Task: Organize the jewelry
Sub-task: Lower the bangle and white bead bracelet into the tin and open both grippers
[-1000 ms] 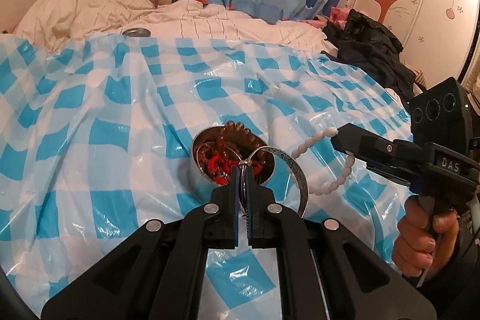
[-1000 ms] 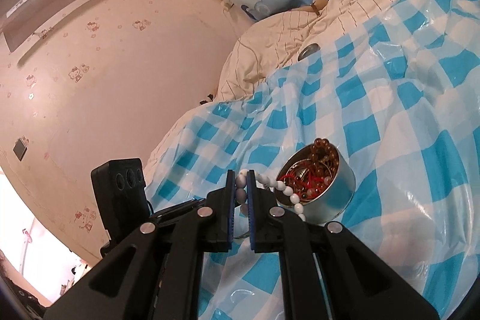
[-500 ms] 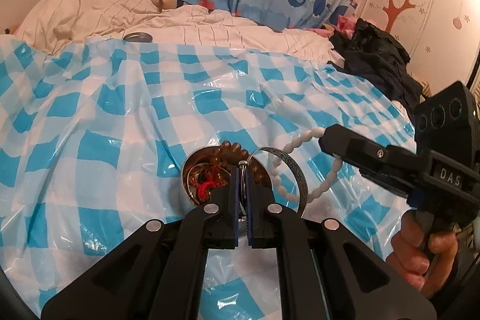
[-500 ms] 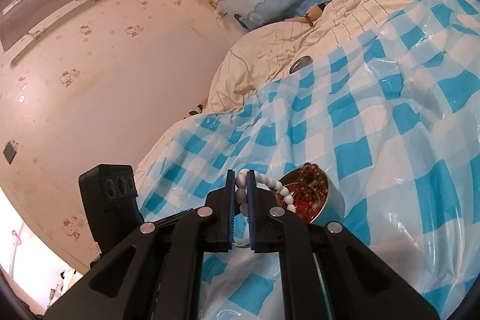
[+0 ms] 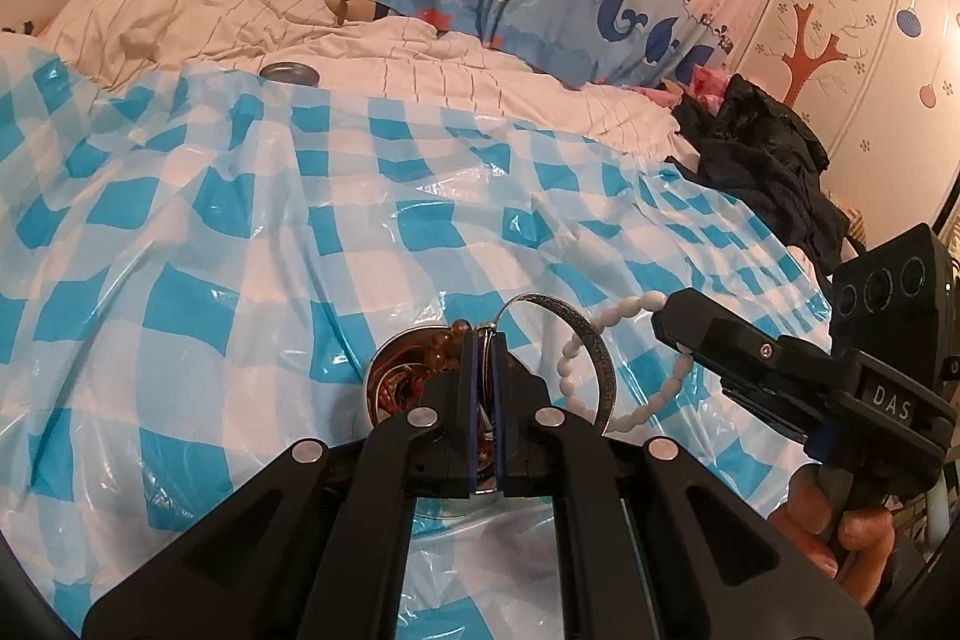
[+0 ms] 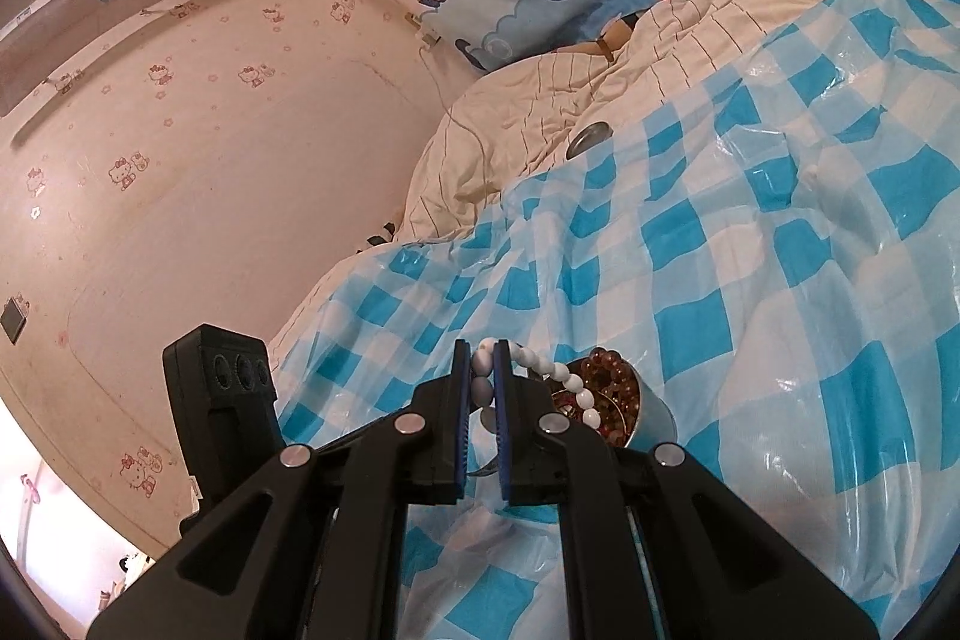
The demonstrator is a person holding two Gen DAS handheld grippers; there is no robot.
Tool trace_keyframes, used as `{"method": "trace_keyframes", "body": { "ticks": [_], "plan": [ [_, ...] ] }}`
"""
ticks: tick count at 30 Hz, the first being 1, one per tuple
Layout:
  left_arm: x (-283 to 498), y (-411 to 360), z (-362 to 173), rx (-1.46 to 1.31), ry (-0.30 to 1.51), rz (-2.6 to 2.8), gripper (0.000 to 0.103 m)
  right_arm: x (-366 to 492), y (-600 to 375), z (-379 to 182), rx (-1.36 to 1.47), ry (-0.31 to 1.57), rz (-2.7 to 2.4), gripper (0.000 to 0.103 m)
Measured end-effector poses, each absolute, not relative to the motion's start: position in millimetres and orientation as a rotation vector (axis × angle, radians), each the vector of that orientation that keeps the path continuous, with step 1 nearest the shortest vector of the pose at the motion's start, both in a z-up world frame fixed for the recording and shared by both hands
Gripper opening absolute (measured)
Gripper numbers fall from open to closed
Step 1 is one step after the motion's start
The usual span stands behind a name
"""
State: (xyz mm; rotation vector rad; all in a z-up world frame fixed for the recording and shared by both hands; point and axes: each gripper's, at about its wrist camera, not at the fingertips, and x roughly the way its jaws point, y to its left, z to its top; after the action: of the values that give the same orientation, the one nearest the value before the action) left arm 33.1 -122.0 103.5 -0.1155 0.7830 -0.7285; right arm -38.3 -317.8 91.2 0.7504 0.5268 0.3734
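Above the checked plastic sheet (image 5: 252, 244), we kept our left gripper (image 5: 485, 340) clamped on a metal bangle (image 5: 591, 340); our right gripper (image 6: 482, 358) pinched the white bead bracelet (image 6: 564, 376), at three o'clock of the bangle. Both seemed to hang over the round tin (image 6: 654, 415).

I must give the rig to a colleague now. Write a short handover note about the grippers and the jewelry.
Left gripper: jaws shut on the metal bangle, held above the tin.
Right gripper: jaws shut on the white bead bracelet, also lifted.
Done: brown beads and red pieces lie in the tin on the checked sheet.
Left: place both held pieces. The tin's lid lies at the sheet's far edge.
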Motion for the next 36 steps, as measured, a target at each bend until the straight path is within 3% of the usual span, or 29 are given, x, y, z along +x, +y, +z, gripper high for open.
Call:
{"method": "trace_keyframes", "body": {
  "ticks": [36],
  "plan": [
    [39,-119,93,-0.153,0.804,-0.673,0.004,-29,-307,88,0.729,0.543,0.383,0.008]
  ]
}}
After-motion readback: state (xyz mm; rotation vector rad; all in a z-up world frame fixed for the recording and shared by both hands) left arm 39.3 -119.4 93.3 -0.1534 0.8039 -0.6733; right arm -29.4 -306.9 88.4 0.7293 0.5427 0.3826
